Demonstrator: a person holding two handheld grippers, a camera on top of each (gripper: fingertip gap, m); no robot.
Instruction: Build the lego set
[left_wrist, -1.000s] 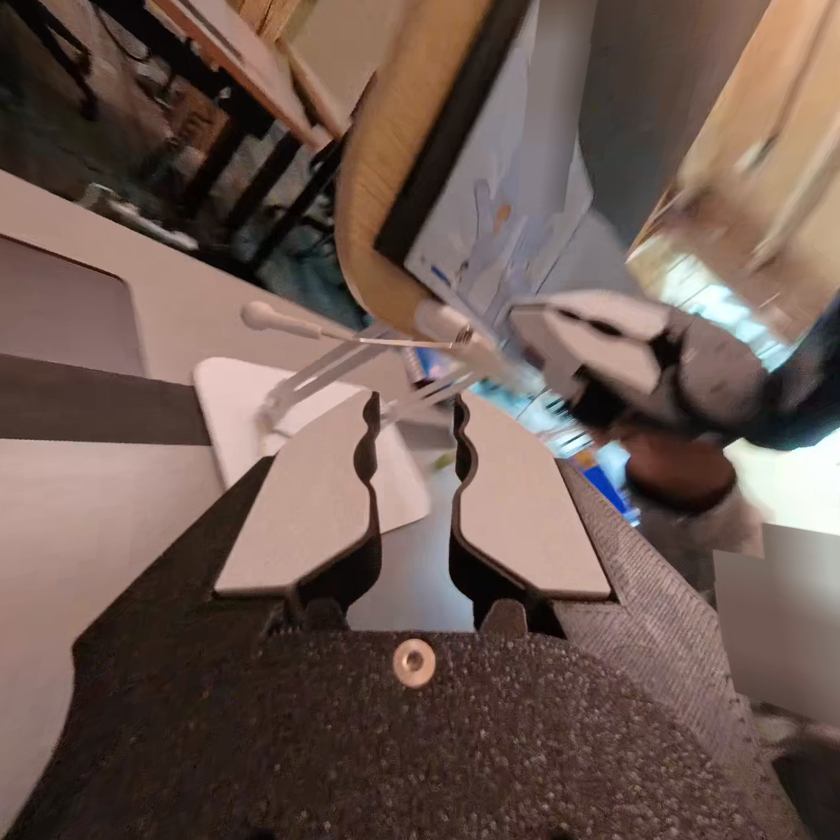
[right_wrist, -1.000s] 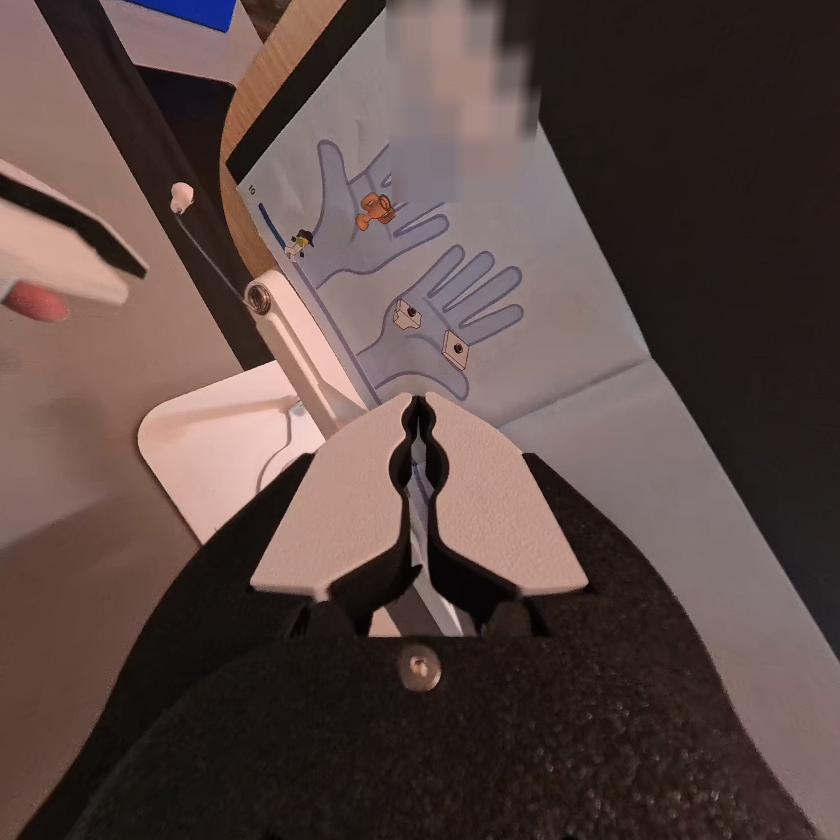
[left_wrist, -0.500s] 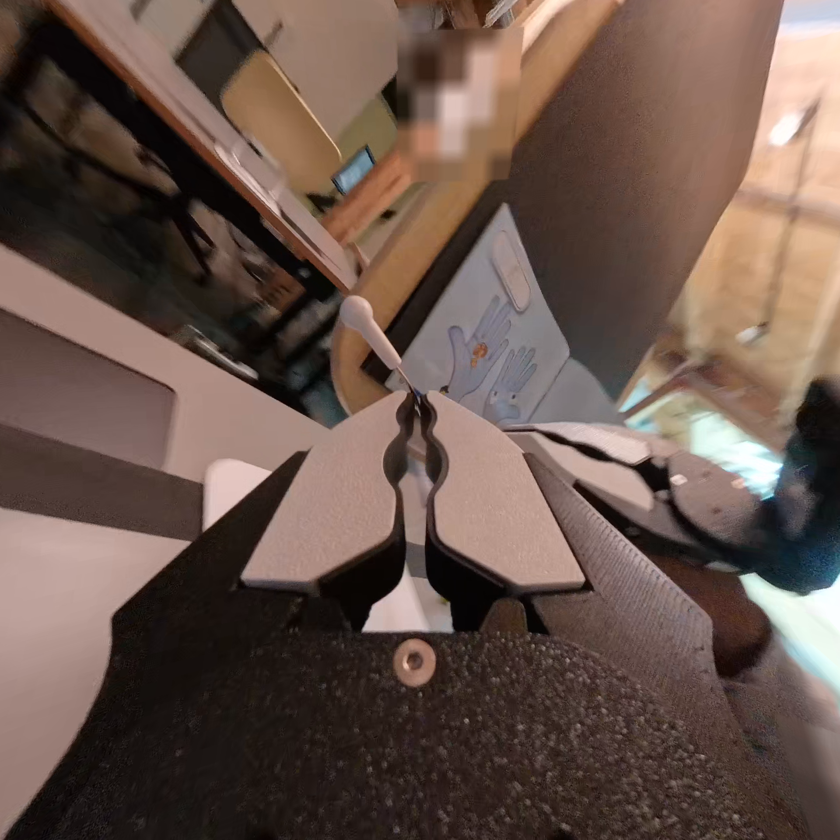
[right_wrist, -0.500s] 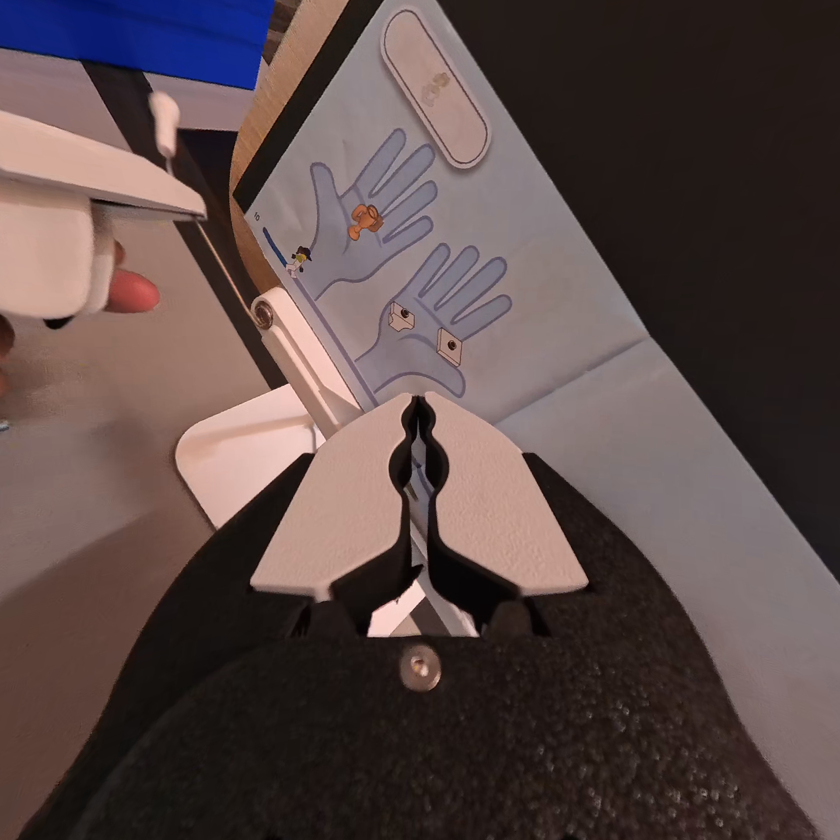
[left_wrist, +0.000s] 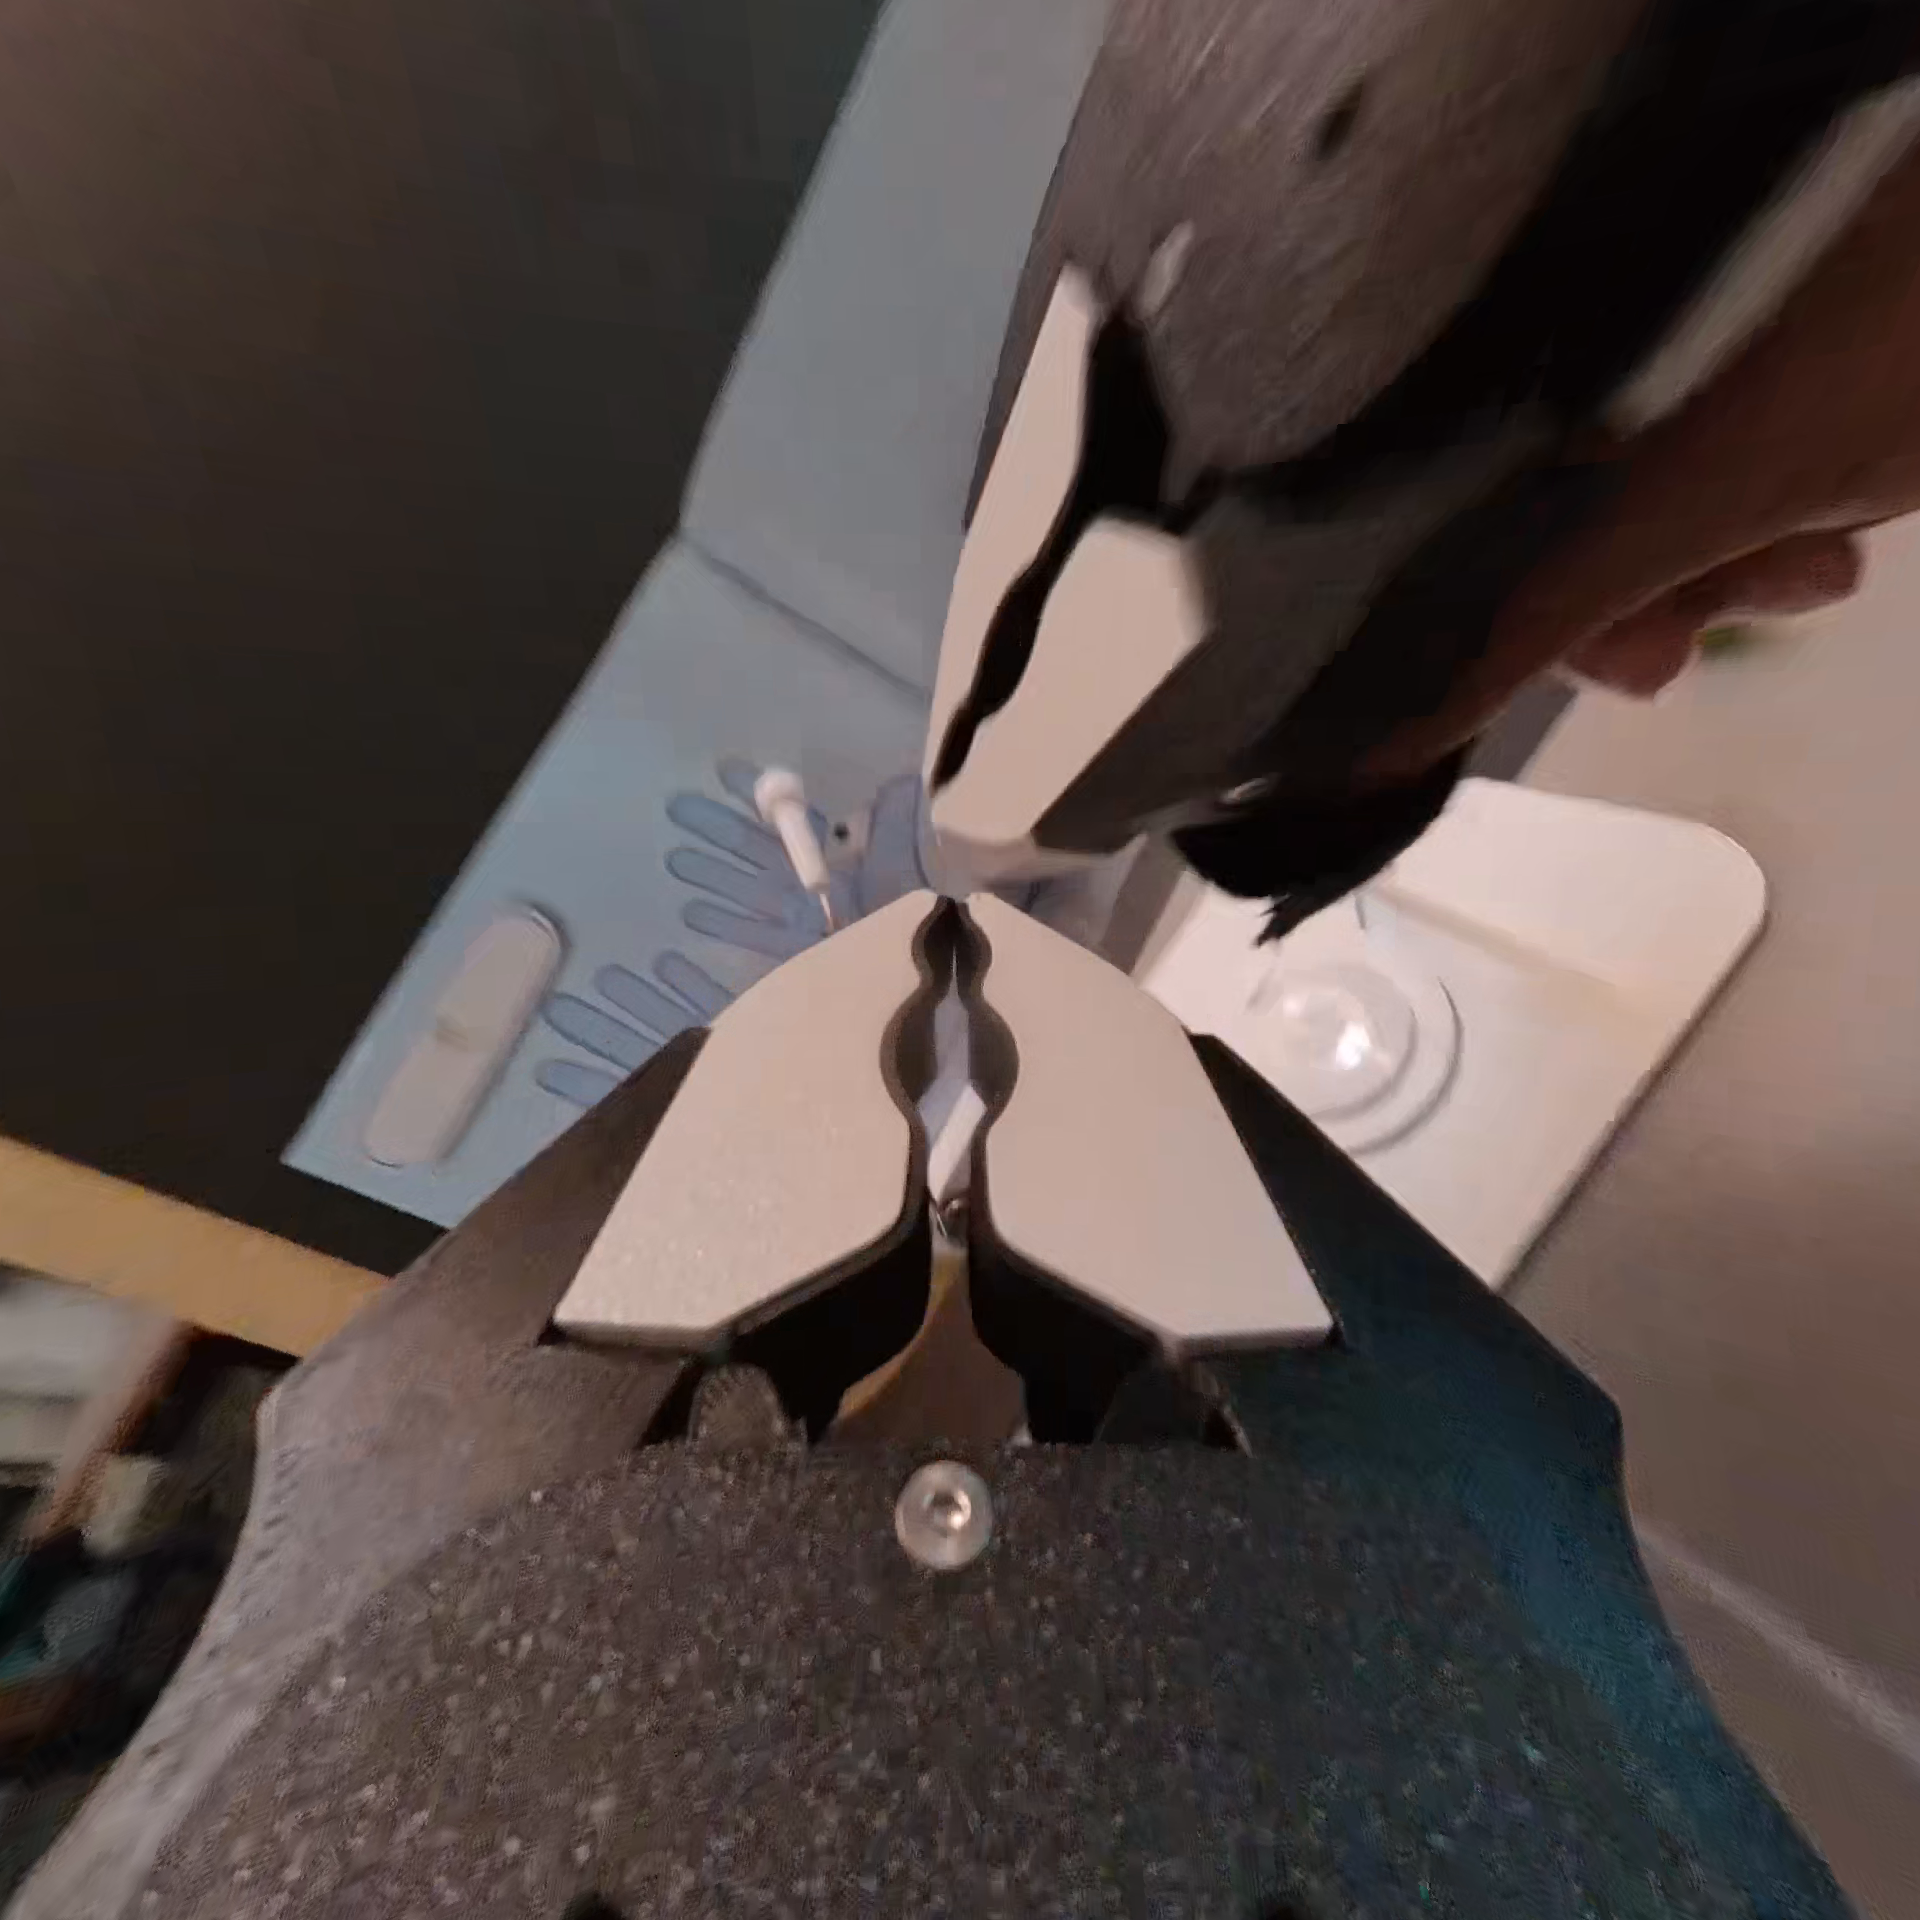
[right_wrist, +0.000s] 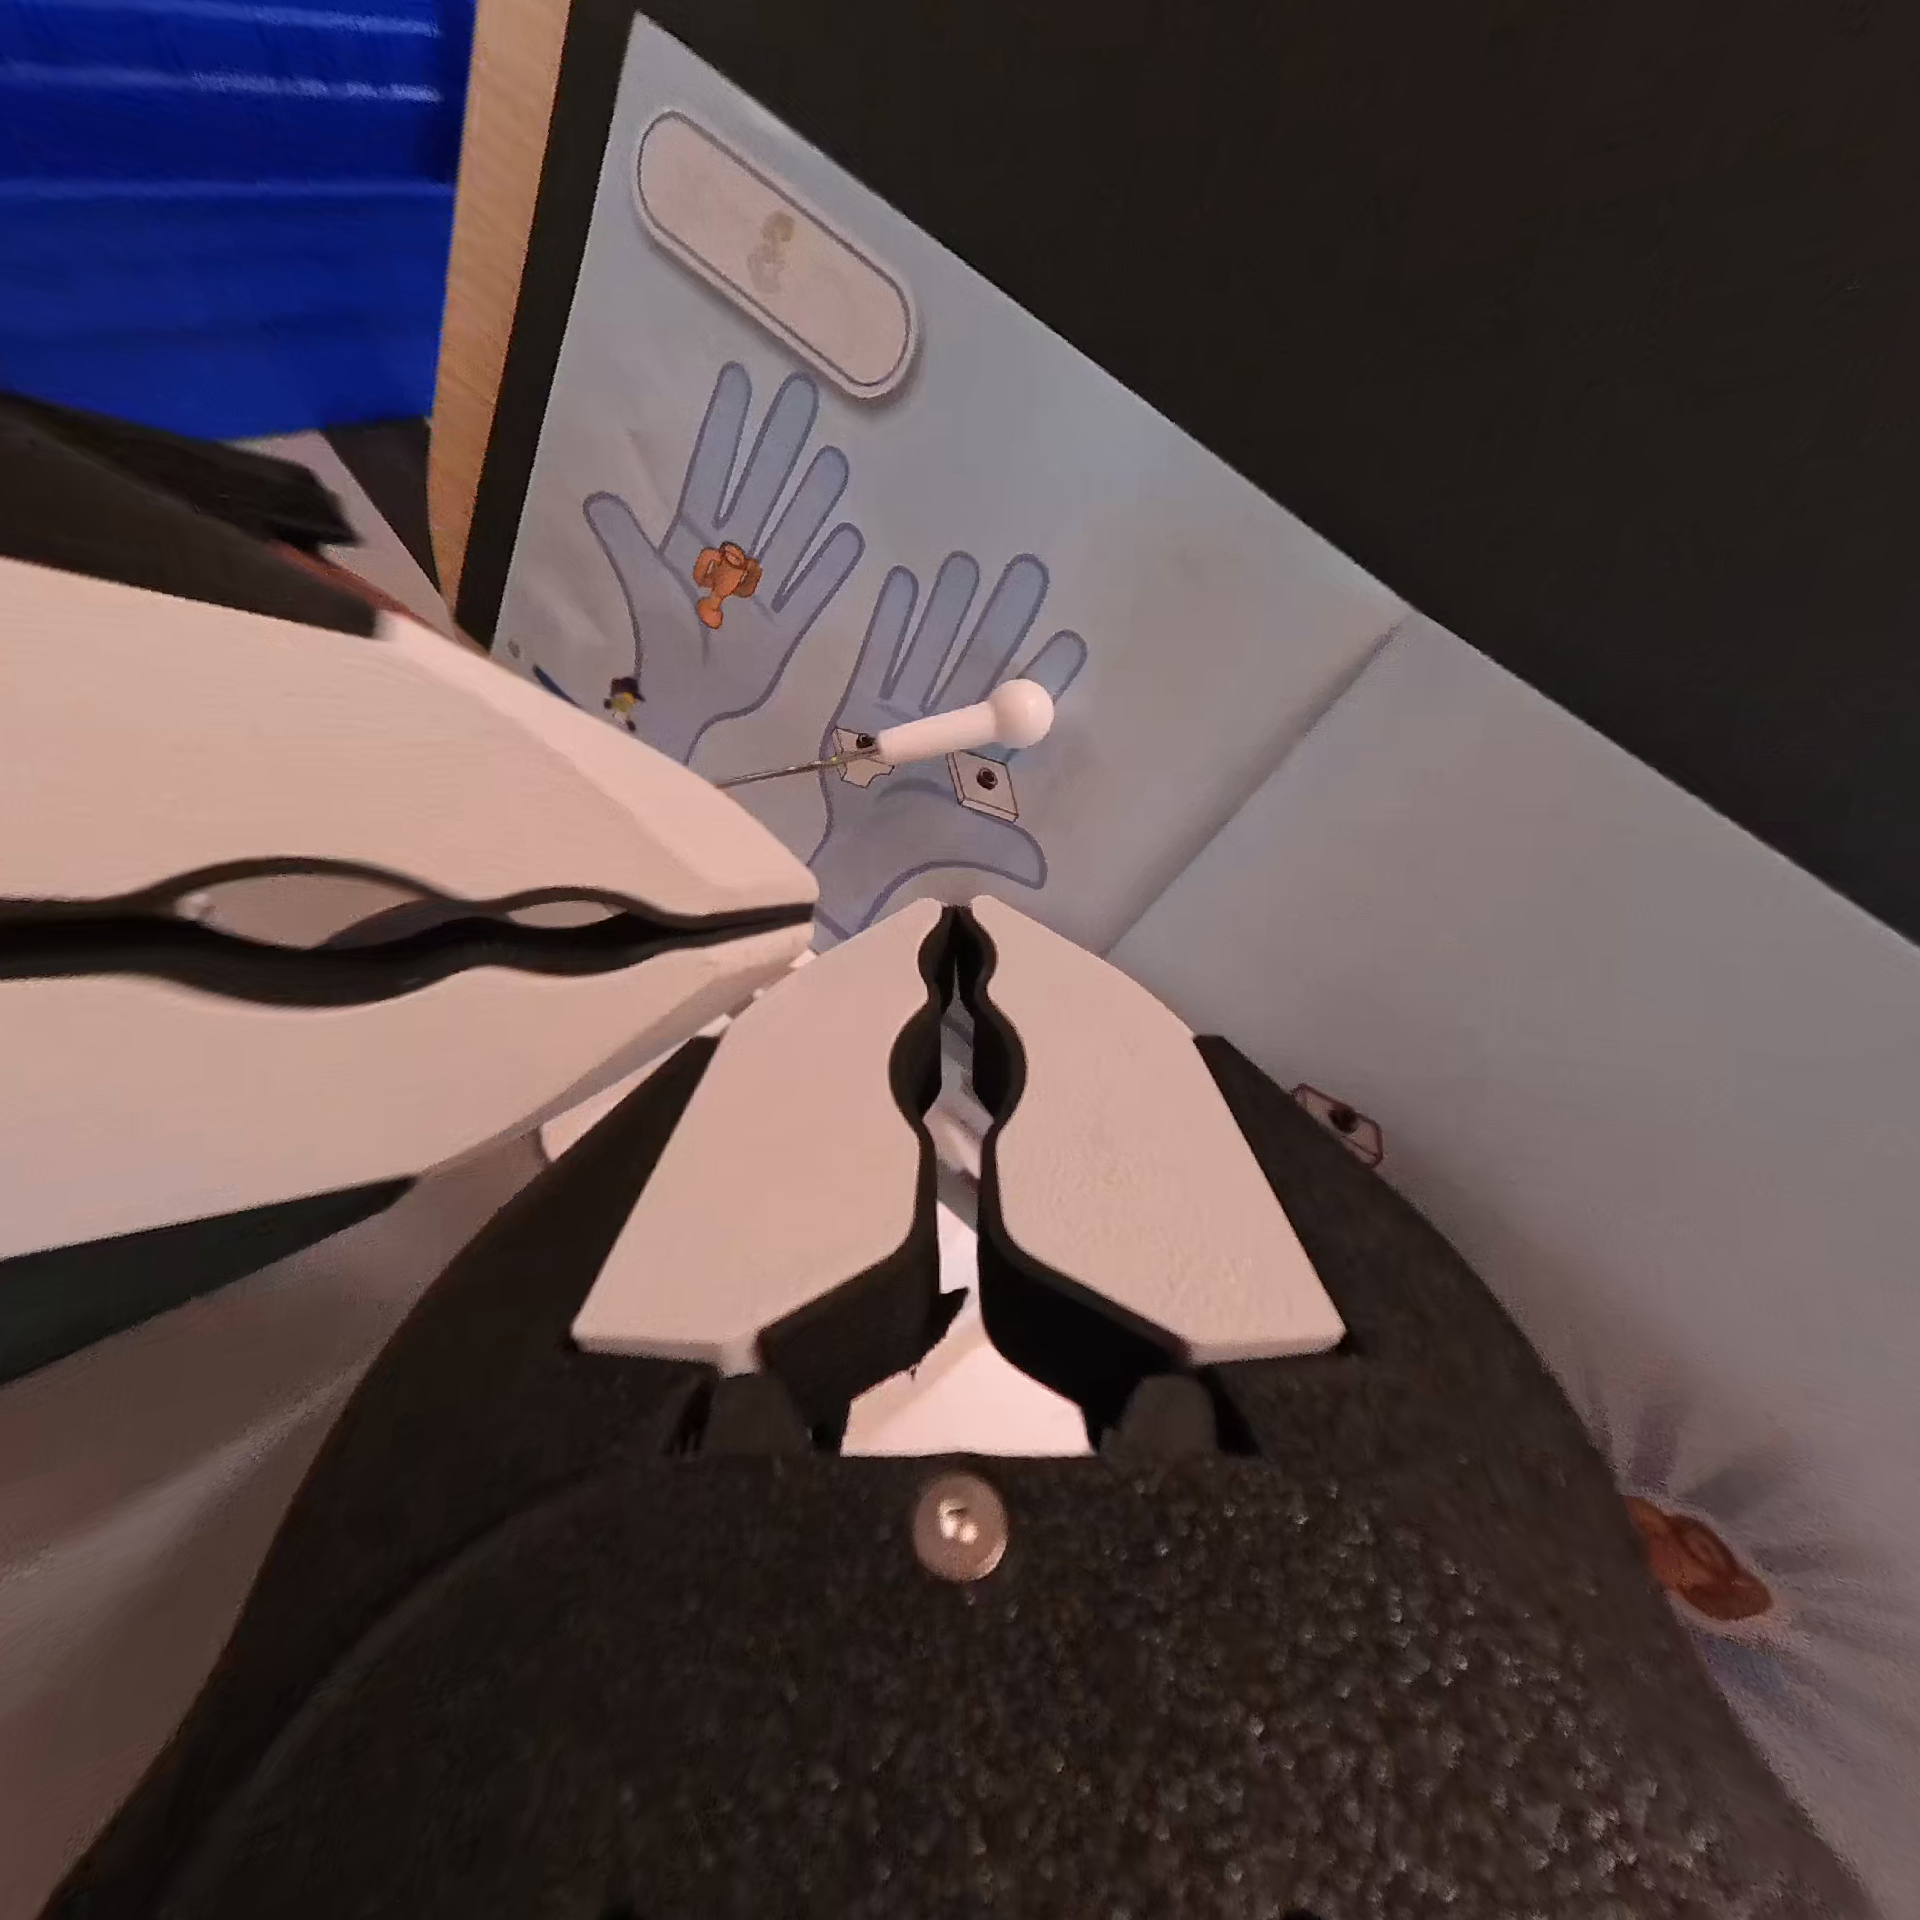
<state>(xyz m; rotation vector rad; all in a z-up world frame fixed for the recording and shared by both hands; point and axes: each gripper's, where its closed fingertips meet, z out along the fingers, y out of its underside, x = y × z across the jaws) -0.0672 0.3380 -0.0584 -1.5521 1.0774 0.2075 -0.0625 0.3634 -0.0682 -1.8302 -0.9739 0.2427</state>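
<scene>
Both grippers meet tip to tip at the white stand (left_wrist: 1475, 997) holding the lego instruction sheet (right_wrist: 1039, 499). Left gripper (left_wrist: 948, 906) clenched on its wire page clip (right_wrist: 961, 727), right gripper (right_wrist: 951, 910) closed, probably pinching the stand arm to steady it.

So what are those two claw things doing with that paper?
A person holds two grippers at a white book stand that props up a light blue Lego instruction booklet. The left gripper is shut on the stand's thin wire page holder. The right gripper is shut too, apparently pinching the stand's arm. No bricks are being handled.
</scene>
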